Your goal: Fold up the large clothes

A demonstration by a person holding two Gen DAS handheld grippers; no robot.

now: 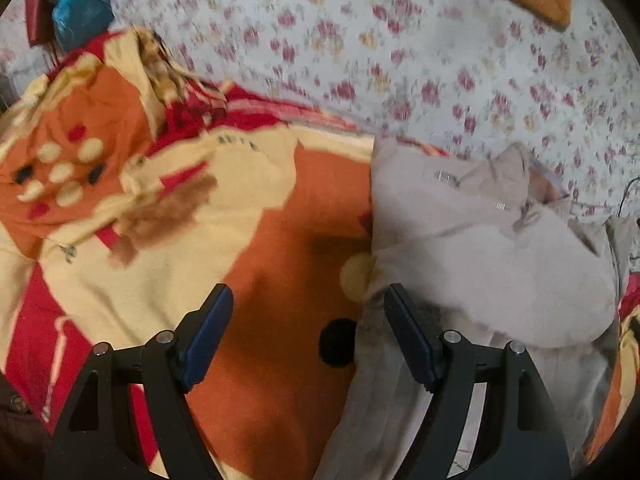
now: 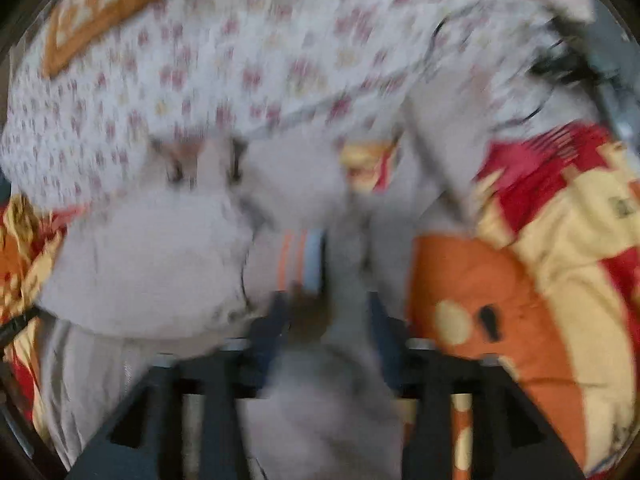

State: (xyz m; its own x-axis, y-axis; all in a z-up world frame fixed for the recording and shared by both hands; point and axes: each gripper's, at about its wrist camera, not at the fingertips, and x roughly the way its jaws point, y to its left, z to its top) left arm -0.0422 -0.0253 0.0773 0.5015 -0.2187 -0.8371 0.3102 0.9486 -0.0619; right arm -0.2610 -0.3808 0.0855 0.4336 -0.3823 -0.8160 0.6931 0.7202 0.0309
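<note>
Beige fleecy garment [image 1: 480, 248] rumpled on plush orange blanket [image 1: 272, 240], left tongs [image 1: 308, 300] wide, right tongs [image 2: 326, 312] pinching its fold

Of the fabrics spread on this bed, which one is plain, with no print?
The beige garment, a pale plain-coloured piece. It lies on the orange, red and cream cartoon blanket; the white sheet behind carries small flowers.

The right gripper [image 2: 326, 312] has a fold of the beige garment [image 2: 160, 264] between its fingers, though heavy blur hides how tightly. Orange and blue stripes [image 2: 300, 258] sit just ahead. An orange-red blanket [image 2: 520, 300] lies rightward, a floral sheet [image 2: 240, 60] beyond.
</note>
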